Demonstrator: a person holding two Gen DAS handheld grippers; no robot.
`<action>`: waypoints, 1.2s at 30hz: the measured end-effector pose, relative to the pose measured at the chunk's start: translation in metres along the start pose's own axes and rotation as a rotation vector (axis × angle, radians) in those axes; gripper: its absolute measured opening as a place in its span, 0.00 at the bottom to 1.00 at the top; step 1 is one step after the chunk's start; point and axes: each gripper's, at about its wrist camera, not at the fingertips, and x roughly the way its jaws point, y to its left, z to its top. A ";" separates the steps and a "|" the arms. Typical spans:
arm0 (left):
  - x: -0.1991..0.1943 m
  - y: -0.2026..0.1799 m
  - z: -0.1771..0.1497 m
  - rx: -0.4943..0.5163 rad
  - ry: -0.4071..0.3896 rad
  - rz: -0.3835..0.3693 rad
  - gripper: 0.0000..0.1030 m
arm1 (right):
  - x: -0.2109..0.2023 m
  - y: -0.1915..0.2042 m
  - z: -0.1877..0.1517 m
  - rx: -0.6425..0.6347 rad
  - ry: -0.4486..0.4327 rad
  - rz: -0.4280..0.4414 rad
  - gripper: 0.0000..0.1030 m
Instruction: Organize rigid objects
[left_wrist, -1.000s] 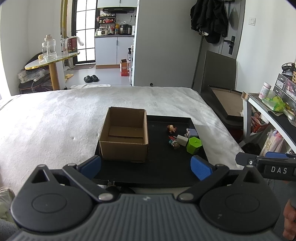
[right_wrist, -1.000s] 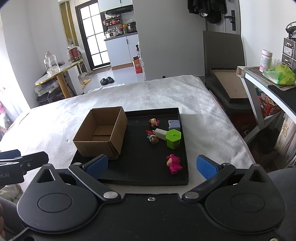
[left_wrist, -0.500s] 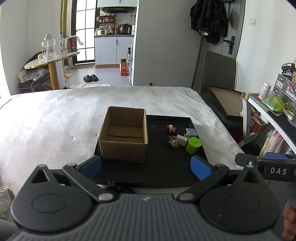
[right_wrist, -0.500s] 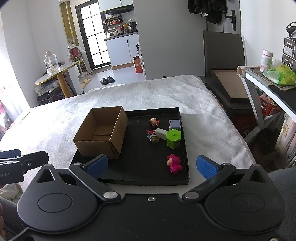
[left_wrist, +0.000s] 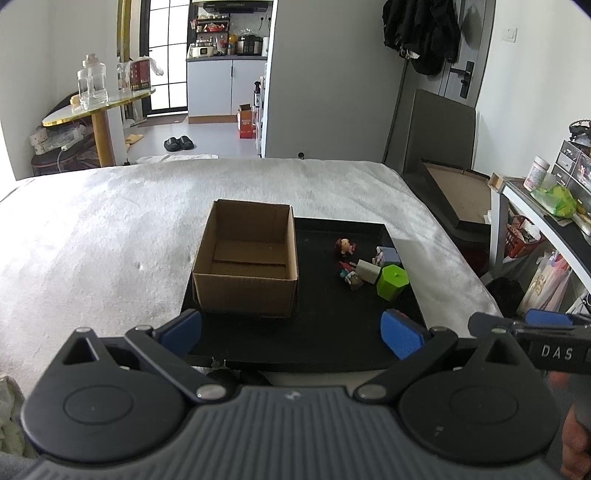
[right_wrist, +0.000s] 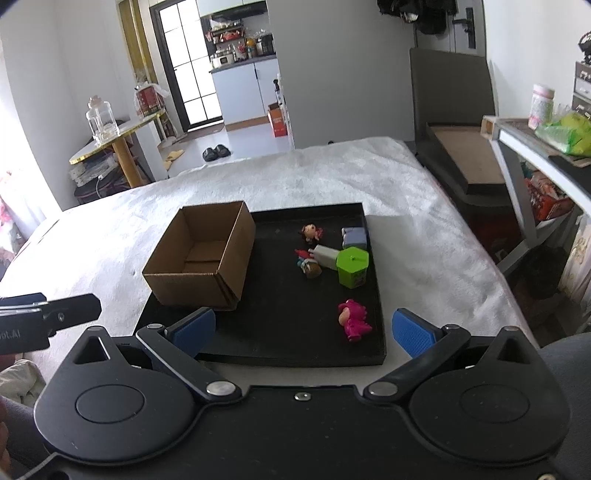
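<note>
Right tongs (right_wrist: 303, 328) perhaps a touch nearer the black tray (right_wrist: 258, 347) than a second ago.

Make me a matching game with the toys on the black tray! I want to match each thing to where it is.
Things:
1. cardboard box
2. pink toy
3. green pot
4. purple block

Places:
A. alone, at the tray's near edge
B. far right corner
C. left side of the tray
D. just in front of the purple block

Pairs: 1-C, 2-A, 3-D, 4-B
</note>
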 end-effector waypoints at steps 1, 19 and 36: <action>0.004 0.001 0.001 -0.002 0.005 0.000 1.00 | 0.004 0.000 0.000 -0.003 0.008 0.002 1.00; 0.085 0.010 0.016 0.012 0.126 0.022 0.98 | 0.079 -0.017 0.005 0.034 0.079 0.005 1.00; 0.136 0.039 0.049 -0.040 0.159 0.099 0.94 | 0.155 -0.039 0.018 0.097 0.172 0.040 0.73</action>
